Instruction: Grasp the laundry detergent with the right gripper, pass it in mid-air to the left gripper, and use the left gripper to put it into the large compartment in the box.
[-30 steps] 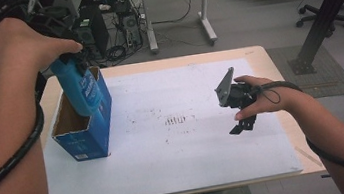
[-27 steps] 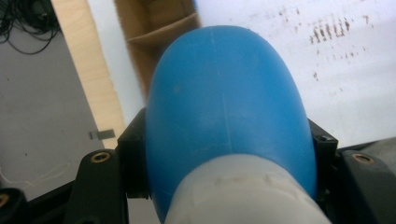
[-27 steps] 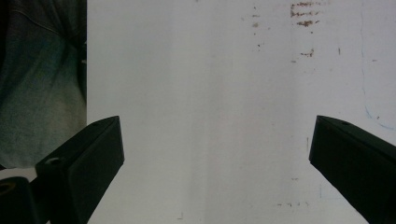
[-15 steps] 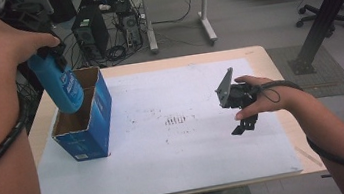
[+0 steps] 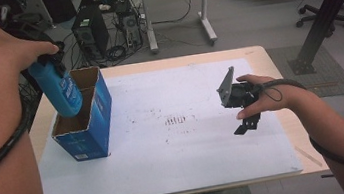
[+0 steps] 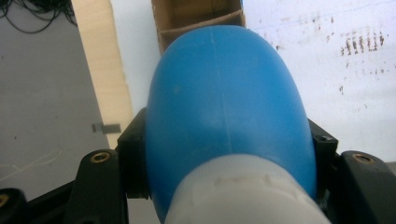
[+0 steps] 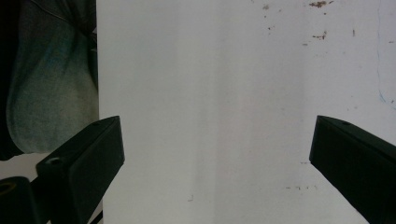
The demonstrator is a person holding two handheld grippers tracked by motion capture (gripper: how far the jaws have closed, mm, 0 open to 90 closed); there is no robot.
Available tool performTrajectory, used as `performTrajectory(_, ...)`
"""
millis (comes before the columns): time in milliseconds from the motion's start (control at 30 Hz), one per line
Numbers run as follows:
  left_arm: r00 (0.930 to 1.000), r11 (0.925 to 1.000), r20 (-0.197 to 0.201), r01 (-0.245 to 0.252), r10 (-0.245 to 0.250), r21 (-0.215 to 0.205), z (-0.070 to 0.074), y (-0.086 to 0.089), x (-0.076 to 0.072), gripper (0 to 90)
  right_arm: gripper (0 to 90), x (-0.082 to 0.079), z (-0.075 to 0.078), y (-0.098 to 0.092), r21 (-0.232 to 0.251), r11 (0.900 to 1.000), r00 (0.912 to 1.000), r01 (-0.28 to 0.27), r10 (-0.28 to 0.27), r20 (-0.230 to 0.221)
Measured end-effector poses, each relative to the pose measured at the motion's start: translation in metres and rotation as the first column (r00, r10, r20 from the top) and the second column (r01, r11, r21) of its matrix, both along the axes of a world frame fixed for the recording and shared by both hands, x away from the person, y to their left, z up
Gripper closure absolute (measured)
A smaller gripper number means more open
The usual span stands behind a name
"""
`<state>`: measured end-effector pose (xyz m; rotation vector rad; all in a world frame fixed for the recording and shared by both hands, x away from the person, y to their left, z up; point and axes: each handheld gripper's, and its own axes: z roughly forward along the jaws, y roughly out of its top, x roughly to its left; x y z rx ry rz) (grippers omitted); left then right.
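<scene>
My left tongs [image 5: 46,60] pinch the blue bottle [image 5: 58,89] tilted over the box [image 5: 86,133] — base aimed into its opening — while my right tongs [image 7: 215,154], spread, idle well right of the box.

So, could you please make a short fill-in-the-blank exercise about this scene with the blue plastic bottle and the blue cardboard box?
1. The left gripper is shut on the ____ plastic bottle.
2. The bottle hangs over the open blue cardboard ____.
3. The jaws of the right gripper stand ____, with nothing between them.
4. The box stands on the ____ sheet that covers the wooden table.

Missing words: blue; box; open; white
</scene>
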<state>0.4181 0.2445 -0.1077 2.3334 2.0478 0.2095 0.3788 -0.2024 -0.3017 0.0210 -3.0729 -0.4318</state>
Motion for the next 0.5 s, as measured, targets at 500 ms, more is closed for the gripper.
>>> performTrajectory(500, 0.9998, 0.9999, -0.013, 0.012, -0.012, 0.002, -0.033, 0.005, 0.003, 37.7, 3.2, -0.003, -0.003, 0.0, 0.017, 1.0, 1.0, 0.001, -0.001, -0.003)
